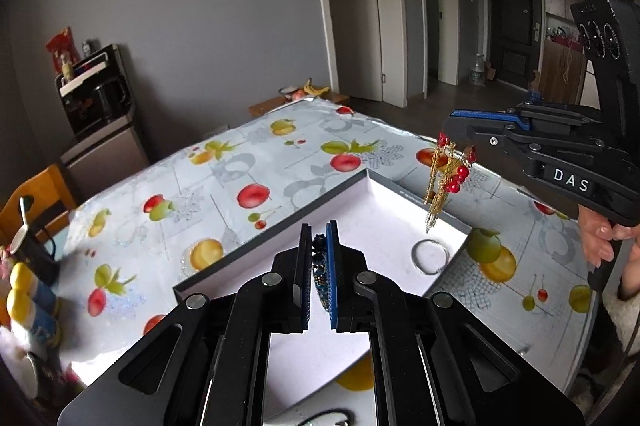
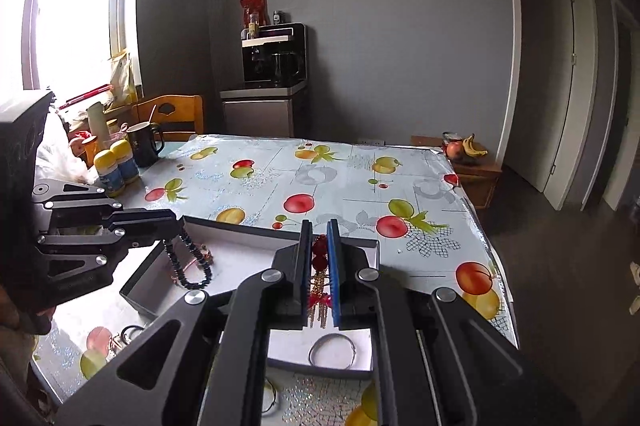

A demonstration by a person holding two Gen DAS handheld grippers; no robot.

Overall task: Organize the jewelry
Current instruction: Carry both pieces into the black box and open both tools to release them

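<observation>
Now both hands hold jewelry up over the white box point(image 1: 376, 186), the left gripper point(image 1: 319, 258) pinched tight on dark blue beads point(image 2: 192, 266) and the right gripper point(image 2: 319, 266) on red-and-gold tassels point(image 1: 444, 178), which I think go down inside next.

The left gripper point(image 1: 319, 276) points forward and down, jaws nearly shut, pinching something between its pads. The right gripper point(image 2: 319, 276) does likewise, tilted a little less steeply. A hand point(image 1: 602, 244) wraps the right gripper's handle; the left one's hand is seemingly hidden in shadow.
</observation>
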